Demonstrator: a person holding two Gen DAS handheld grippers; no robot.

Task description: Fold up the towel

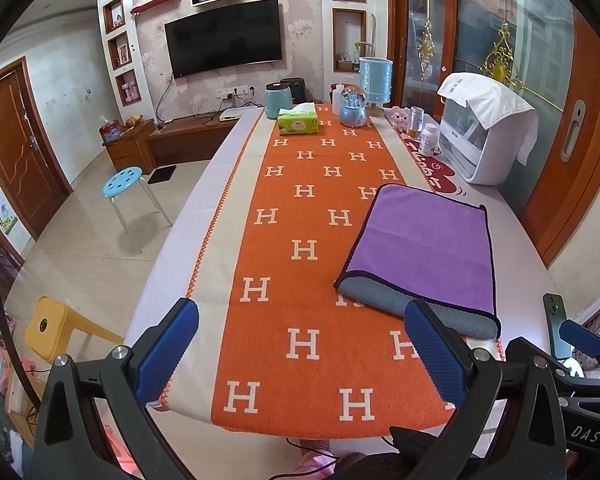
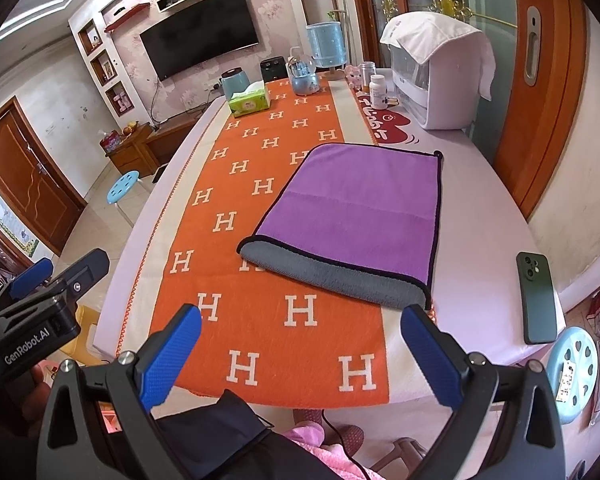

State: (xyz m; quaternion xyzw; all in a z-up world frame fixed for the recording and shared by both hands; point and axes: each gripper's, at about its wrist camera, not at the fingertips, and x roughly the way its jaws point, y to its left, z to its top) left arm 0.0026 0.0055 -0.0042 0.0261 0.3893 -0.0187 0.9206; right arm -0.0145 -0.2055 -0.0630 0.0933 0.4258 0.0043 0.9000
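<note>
Right wrist view: purple towel [image 2: 356,212] folded, grey underside showing; both jaws released.

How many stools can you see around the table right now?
3: a blue stool left of the table, a yellow stool near its left corner, a light-blue stool at right. Others may be hidden.

Towel [image 1: 424,248] near corner: being hidden by a blue fingertip [image 1: 436,344].
Bottle [image 2: 378,90] label: being rendered too small to read.
Stool [image 2: 572,376] at four o'clock: being cropped.
</note>
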